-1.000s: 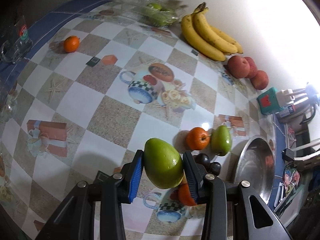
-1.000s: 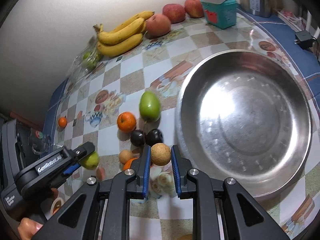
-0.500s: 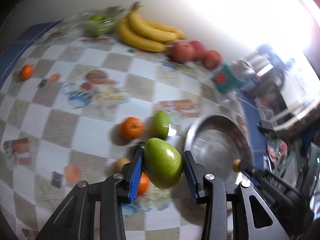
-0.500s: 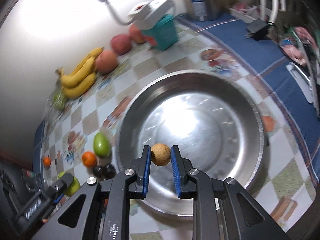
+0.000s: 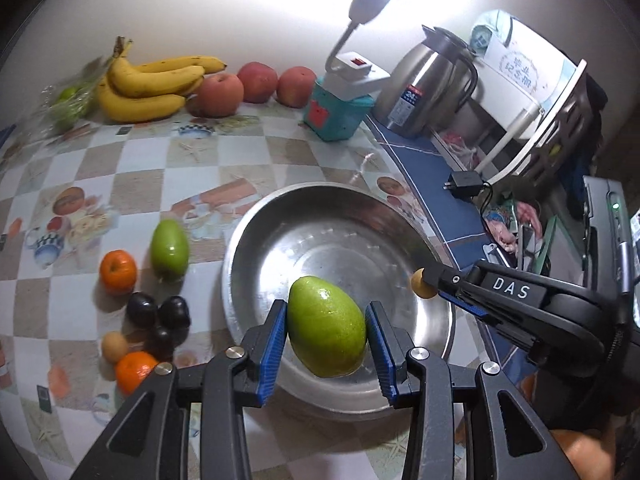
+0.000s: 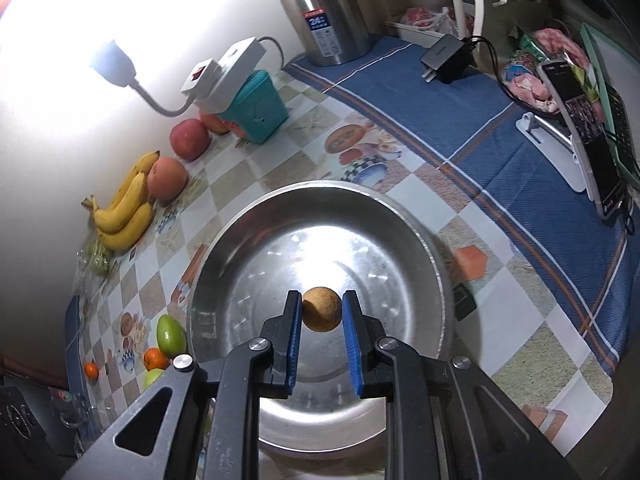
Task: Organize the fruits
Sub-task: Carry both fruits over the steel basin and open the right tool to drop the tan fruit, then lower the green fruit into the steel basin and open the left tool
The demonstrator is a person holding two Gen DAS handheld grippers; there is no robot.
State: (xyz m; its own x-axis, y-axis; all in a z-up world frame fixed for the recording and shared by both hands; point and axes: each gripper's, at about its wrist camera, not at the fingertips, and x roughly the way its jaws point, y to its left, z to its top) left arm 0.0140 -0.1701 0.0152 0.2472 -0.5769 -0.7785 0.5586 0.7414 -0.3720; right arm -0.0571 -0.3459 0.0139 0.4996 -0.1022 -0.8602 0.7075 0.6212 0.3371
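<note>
— Tools first: our left tool (image 5: 326, 338) is clamped on a green mango (image 5: 326, 332), blue pads pressed to both its sides, and it hangs over the near part of the steel basin (image 5: 280, 216).

— And our right tool (image 6: 321, 312) is closed tight on a small tan round fruit (image 6: 321, 309), also above the basin's bare floor. From the left view we see that fruit sticking out at the right tool's tip over the basin's right rim.

— On the desk (image 5: 132, 184) left of the basin we have a second green mango (image 5: 169, 249), two oranges (image 5: 118, 272), three dark plums (image 5: 141, 310) and another tan fruit (image 5: 115, 346).

— Further back, along the wall, we see bananas (image 5: 156, 84), three red apples (image 5: 220, 94), a teal box (image 5: 338, 114) and a steel kettle (image 5: 428, 88).
</note>
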